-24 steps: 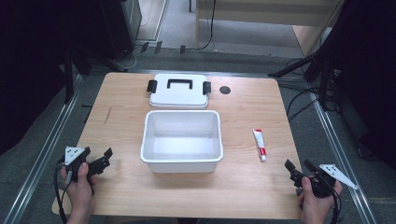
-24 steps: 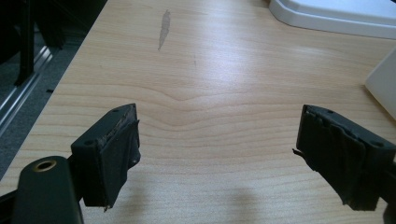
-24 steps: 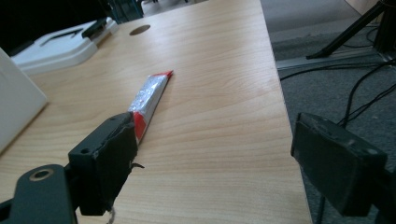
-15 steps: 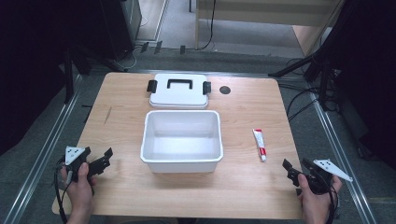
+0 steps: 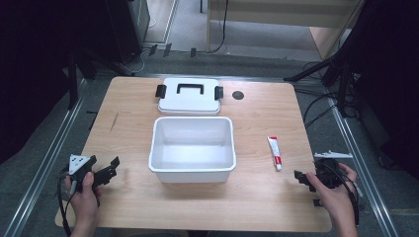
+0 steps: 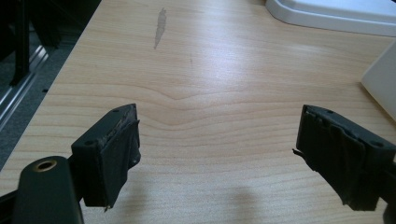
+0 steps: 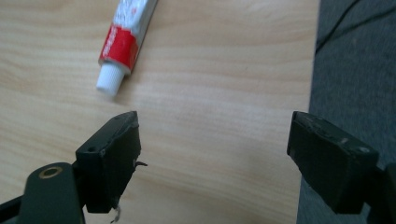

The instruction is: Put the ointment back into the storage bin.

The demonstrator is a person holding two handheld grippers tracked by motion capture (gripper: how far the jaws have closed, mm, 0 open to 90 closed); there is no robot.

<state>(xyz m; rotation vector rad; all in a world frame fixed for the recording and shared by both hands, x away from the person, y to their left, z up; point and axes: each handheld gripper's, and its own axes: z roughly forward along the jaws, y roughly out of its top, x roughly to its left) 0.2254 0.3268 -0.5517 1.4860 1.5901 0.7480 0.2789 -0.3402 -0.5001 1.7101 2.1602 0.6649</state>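
An open white bin (image 5: 191,174) stands empty at the table's middle, its lid (image 5: 189,96) with a black handle lying flat just behind it. A red and white tube (image 5: 275,153) lies right of the bin. My left gripper (image 5: 112,169) rests open at the front left, nothing between its jaws, pointing toward the bin. My right gripper (image 5: 306,186) is open at the front right, a short way in front of the tube. In the right gripper view the tube (image 7: 126,42) lies ahead and left of the gripper (image 7: 215,154), white cap nearest. The left gripper (image 6: 219,154) hovers over bare wood.
A bin corner (image 6: 380,79) and the lid's edge (image 6: 336,11) sit ahead and right of the left gripper. The table's right edge runs under the right gripper's right jaw, with grey floor (image 7: 355,70) beyond. A small black hole (image 5: 238,95) marks the tabletop beside the lid.
The right hand and its gripper have edged slightly forward and left, toward the tube. The left gripper, bin, lid and tube have not moved.
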